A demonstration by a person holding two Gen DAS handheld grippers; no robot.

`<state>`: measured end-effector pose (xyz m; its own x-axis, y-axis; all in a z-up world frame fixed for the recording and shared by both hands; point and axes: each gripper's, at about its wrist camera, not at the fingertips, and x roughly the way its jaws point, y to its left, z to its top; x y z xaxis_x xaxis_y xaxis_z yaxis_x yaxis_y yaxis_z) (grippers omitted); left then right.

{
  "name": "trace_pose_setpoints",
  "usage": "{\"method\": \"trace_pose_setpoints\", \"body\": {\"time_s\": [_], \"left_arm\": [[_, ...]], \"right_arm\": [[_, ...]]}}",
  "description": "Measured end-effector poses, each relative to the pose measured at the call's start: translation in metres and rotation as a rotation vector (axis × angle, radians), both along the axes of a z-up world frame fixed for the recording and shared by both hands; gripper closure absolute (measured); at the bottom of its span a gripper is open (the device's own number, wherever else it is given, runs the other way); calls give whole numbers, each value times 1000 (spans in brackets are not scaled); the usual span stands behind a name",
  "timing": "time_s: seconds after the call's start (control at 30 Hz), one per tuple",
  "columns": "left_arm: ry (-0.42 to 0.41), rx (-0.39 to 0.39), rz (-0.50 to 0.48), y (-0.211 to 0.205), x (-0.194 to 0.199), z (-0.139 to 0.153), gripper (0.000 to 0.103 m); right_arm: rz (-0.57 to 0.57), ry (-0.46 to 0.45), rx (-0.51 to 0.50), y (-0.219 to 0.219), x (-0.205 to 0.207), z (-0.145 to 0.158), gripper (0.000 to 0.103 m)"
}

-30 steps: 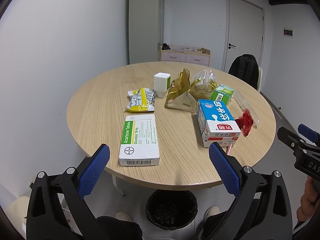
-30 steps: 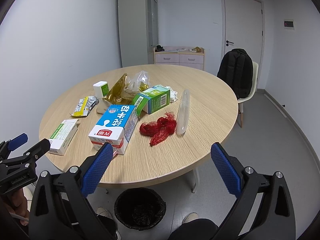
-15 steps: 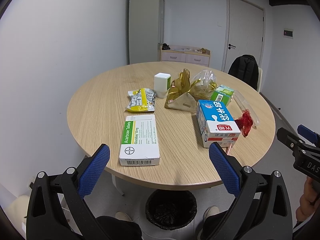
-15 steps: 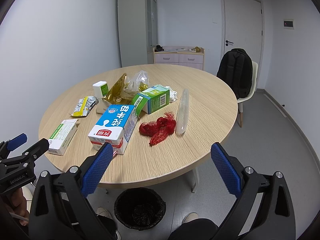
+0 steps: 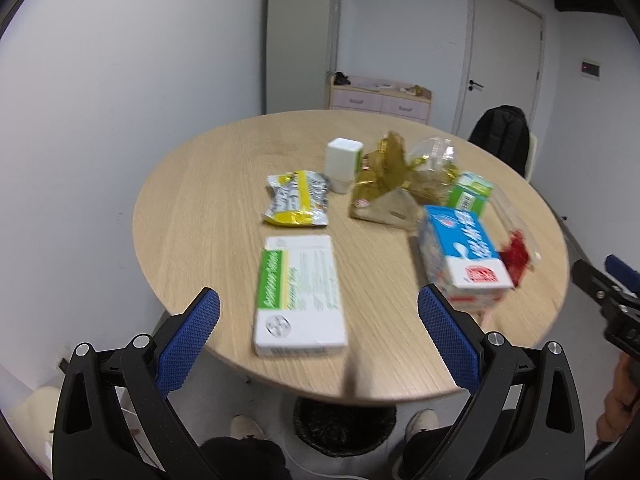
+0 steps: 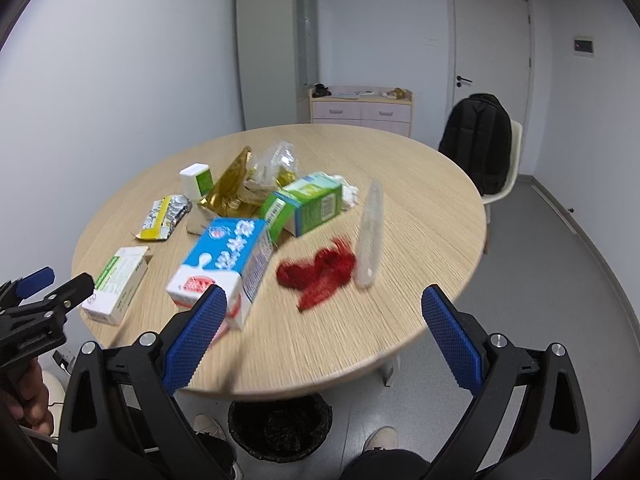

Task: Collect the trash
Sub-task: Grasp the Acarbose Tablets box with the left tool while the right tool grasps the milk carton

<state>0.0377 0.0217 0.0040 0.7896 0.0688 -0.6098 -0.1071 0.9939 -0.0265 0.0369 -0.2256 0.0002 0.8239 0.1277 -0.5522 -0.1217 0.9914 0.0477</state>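
On the round tabletop (image 5: 208,200) sits all the trash — medicine box (image 5: 300,296) nearest. Both grippers' jaws gape wide, empty. Grab carelessly and the milk carton (image 6: 224,264) could slide off, missing the bin (image 6: 280,428) below.

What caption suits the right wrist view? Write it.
Open right gripper nears blue milk carton and red mesh net.

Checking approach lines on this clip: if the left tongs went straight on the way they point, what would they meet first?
Most likely the white-and-green medicine box, which lies centred between the open left tongs near the table edge. The frame is motion-blurred, so the tongs' height above the table is uncertain.
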Motion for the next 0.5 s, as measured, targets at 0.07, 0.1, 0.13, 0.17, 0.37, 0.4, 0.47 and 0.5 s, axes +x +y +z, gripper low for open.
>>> {"method": "trace_pose_setpoints", "body": {"time_s": [0.07,0.1,0.13,0.17,0.37,0.4,0.47,0.5], "left_arm": [[20,-8,13,6,11,-3,6],[32,-11,15,8,18,-6,6],[44,-8,17,10,23,-8,6],[54,-4,21,12,29,-11,6],[114,9,38,22,56,-28,6],[123,7,40,24,60,-31,6],[137,4,38,27,65,-35,6],[146,7,38,28,67,-38,6]], "right_arm": [[13,7,7,7,10,4,9],[20,13,11,12,15,5,9],[31,22,11,18,21,5,9],[39,29,9,24,27,5,9],[83,78,-20,64,55,-5,9],[85,90,-21,69,59,-7,9],[86,112,-25,77,67,-13,9],[83,127,-28,82,71,-17,9]]}}
